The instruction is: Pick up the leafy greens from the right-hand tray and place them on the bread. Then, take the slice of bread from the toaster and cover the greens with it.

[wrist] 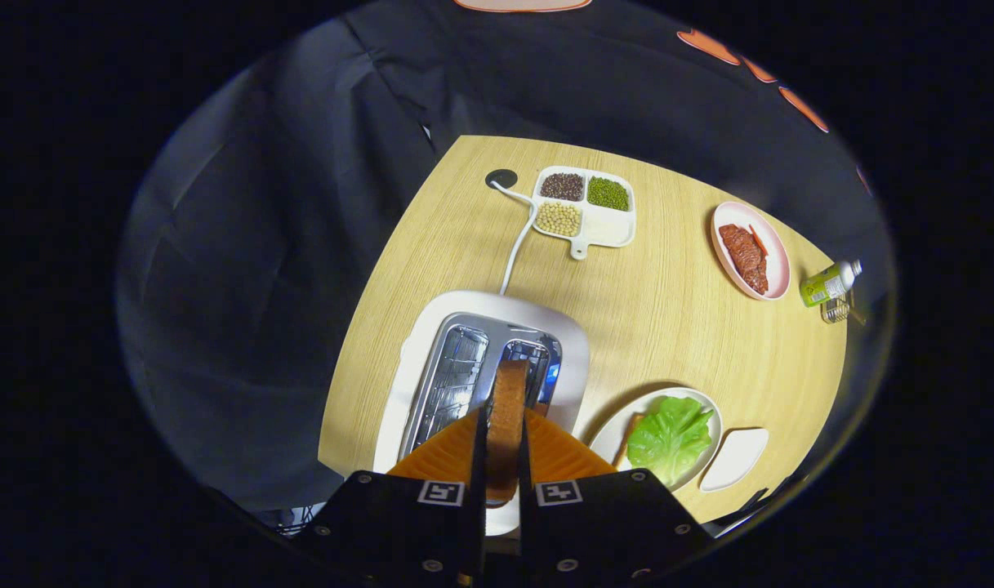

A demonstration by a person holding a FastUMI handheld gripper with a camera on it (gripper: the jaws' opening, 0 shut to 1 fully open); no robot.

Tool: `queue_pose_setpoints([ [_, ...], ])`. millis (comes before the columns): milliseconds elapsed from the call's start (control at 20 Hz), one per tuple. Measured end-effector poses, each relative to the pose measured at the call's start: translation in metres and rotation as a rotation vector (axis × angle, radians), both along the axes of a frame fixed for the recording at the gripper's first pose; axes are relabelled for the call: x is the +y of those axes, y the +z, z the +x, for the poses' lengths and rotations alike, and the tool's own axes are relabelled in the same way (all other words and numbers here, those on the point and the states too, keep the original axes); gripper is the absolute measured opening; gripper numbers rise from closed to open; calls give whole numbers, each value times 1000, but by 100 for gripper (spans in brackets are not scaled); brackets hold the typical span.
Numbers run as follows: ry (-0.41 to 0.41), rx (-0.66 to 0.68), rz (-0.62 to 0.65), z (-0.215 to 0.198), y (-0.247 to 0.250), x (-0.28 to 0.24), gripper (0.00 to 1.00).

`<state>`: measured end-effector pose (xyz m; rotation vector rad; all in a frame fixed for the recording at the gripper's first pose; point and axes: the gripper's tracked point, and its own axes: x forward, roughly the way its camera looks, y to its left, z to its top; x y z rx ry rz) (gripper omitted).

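Note:
My gripper (503, 425) is shut on a slice of bread (509, 396), held edge-on between both fingers and lifted above the white toaster (570, 339). The toaster's two slots sit just under and beyond the slice. To the right of the fingers a round white plate (713, 420) holds the leafy greens (670, 437), which lie on top of another bread slice (631, 437) whose brown edge peeks out on their left.
A small empty white tray (735, 457) lies right of the plate. Farther off on the wooden table (652, 310) are a divided dish of beans (586, 204), a pink plate of meat (750, 249), a green bottle (827, 283), and the toaster's white cord (514, 245).

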<state>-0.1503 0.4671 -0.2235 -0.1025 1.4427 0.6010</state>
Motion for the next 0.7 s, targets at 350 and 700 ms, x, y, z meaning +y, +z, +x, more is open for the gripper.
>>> queue_pose_setpoints([
  [350,-68,4,116,7,22,-11,9],
  [700,-141,1,275,19,59,-37,9],
])
